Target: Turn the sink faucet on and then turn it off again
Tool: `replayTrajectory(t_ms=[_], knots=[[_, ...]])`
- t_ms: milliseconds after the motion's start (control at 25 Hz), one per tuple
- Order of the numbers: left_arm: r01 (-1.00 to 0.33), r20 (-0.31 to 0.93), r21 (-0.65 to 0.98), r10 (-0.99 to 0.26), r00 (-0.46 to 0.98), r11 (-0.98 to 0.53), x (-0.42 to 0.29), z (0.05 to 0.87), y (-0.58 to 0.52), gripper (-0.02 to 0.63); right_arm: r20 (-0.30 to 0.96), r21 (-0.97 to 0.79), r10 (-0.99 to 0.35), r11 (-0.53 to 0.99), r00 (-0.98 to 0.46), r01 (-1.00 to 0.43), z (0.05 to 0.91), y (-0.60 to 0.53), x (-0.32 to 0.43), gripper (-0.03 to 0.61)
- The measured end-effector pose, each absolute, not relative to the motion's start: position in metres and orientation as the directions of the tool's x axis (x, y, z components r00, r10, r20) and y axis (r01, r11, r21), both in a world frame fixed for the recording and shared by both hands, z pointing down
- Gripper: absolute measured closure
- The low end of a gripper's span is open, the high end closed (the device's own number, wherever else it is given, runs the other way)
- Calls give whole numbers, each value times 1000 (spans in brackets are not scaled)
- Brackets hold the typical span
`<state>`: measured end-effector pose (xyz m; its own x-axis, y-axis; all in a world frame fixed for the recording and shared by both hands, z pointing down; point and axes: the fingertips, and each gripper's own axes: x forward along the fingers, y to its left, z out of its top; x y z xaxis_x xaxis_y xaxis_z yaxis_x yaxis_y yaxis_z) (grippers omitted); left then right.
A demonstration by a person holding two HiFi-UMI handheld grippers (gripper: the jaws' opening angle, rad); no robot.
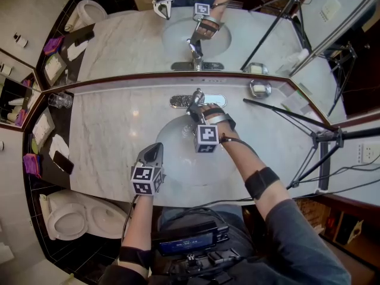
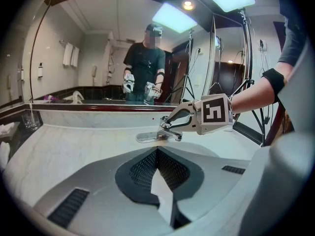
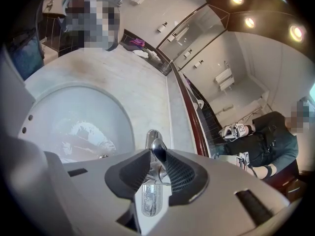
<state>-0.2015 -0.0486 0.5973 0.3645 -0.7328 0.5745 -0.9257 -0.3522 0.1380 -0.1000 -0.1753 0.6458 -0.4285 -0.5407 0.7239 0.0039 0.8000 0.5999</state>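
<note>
Nearest the lens in the right gripper view, the right gripper [image 3: 157, 157] has its ribbed pads set narrowly on the lever [image 3: 156, 147] of the faucet [image 1: 196, 98], one pad on each side of the lever's rounded end. The left gripper view shows the same grip from the side, high on the lever and above the spout. The faucet stands at the back edge of the counter [image 1: 107, 132], between the basin [image 1: 169, 141] and the mirror, on an oval chrome plate. The left gripper [image 1: 152, 151] hangs near the front rim of the basin, well apart from the faucet, jaws fully together and holding nothing. The basin floor shows a wet sheen; whether water is running cannot be told. The lever is probably rigid polished metal, fixed at a pivot, so it should swing rather than lift away. Its smooth, curved surface looks slippery; a hold near the free end, pads flat on both flanks, should give the most leverage with light, steady force
</note>
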Motion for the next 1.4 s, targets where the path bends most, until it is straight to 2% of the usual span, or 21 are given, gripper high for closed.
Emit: replayTrajectory(t_ms=[320,560,760,1120,1400], knots=[[-931,562,135,-748,354,-339,-210,588,-47,611,687,575,-580,802,-438,-159,619,-170,-84,465],[-931,550,137,-756,355,-338,-208,581,-48,611,658,533,-603,796,-451,-287,594,-160,-63,550],[-926,533,144,-761,370,-349,-206,572,-48,611,636,473,-623,781,-455,-408,575,-145,-43,558],[-911,502,156,-764,405,-381,-195,557,-55,611,561,224,-698,646,-446,-730,544,-122,14,560],[-909,496,169,-764,413,-382,-191,557,-52,611,502,-23,-737,512,-453,-858,530,-105,51,560]])
